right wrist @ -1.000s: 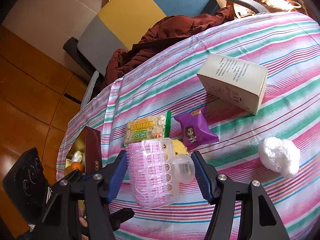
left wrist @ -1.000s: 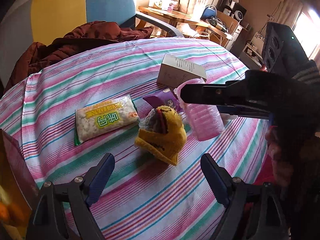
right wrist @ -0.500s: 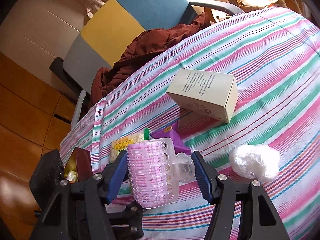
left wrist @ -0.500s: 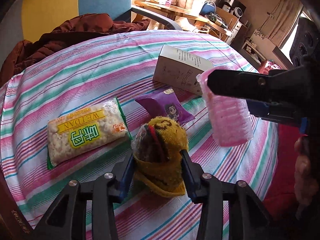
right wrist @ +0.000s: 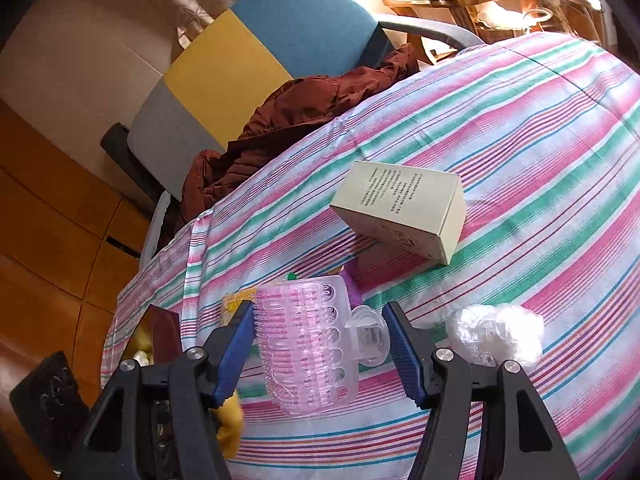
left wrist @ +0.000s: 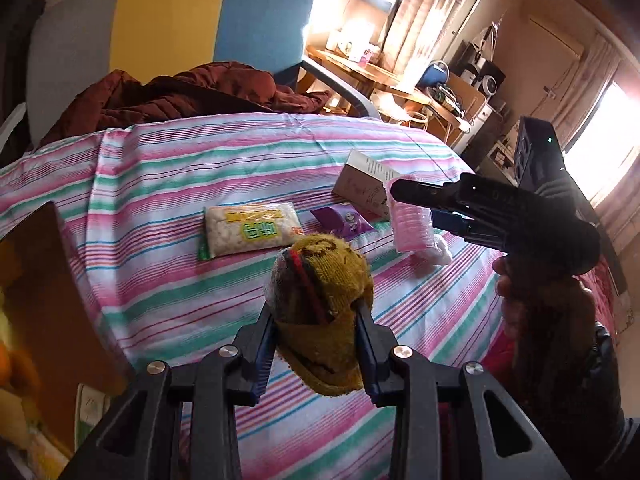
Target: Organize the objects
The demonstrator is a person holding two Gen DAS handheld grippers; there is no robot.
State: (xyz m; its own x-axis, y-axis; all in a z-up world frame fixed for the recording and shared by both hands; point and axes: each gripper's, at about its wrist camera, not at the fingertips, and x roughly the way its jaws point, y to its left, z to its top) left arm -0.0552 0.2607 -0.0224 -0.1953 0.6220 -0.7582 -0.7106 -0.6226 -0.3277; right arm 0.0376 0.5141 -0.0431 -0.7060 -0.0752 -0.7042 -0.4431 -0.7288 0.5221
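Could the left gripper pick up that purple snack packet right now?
Probably not yet. The left gripper has just closed on the yellow sock, so it is full. The purple packet itself lies uncovered on the table, with nothing on top.

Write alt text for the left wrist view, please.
The left gripper is clamped on a yellow knitted sock, lifted above a striped tablecloth. Beyond lie a snack packet and box; the right gripper holds a pink brush.

A striped tablecloth covers the round table by a chair.
The chair's back is grey, yellow and blue, with a dark red jacket heaped on its seat. Behind stand a cluttered wooden desk, curtains and bright windows.
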